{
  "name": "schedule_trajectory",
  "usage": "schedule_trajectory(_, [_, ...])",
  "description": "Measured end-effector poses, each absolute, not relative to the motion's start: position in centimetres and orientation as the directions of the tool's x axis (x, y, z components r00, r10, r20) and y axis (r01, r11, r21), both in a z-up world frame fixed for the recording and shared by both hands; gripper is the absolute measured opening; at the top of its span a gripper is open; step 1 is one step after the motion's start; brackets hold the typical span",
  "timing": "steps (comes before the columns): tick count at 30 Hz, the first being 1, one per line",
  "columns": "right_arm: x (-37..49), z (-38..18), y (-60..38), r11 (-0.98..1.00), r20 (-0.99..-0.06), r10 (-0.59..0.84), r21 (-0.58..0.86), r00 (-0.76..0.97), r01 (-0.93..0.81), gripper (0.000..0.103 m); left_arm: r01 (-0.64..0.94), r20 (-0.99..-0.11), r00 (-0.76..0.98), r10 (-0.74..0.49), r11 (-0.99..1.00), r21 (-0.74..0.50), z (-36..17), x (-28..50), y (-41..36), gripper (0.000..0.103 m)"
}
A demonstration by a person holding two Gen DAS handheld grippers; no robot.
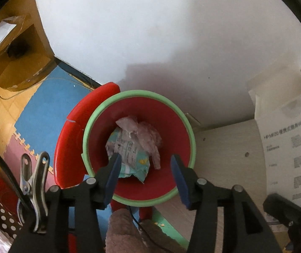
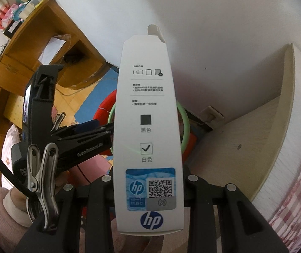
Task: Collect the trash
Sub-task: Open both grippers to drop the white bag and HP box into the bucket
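Wrapper (image 1: 129, 151) lies in bin (image 1: 142, 198) below parted jaws (probably untouched).

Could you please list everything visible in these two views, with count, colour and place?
bin: one, red with green rim, on the floor below the left hand-held gripper.
crumpled wrappers: at least two, pale blue and pinkish, inside the bin.
HP box: one, white, upright in the right hand-held gripper.
foam mats: several, blue, pink, yellow, on the floor.
wooden desk: one, brown, far left.
metal clip: one per view, silver, beside the gripper.
left hand-held gripper: black, blue pads, open, empty.
right hand-held gripper: black, closed on the box.
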State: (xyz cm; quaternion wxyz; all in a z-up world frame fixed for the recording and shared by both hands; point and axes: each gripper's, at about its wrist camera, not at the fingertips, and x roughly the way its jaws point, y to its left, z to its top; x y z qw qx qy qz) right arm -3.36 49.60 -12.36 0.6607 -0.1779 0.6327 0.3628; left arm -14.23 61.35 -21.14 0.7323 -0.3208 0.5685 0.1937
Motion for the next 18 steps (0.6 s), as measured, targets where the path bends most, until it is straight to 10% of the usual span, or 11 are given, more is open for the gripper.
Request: schedule_trajectory(18, [-3.4, -16.1, 52.8, 0.639, -0.976, 0.137, 0.216, -0.168, -0.738, 0.033, -0.724, -0.961, 0.273, -0.038, 0.65, -0.231, -19.4, -20.3, 64.5, 0.055])
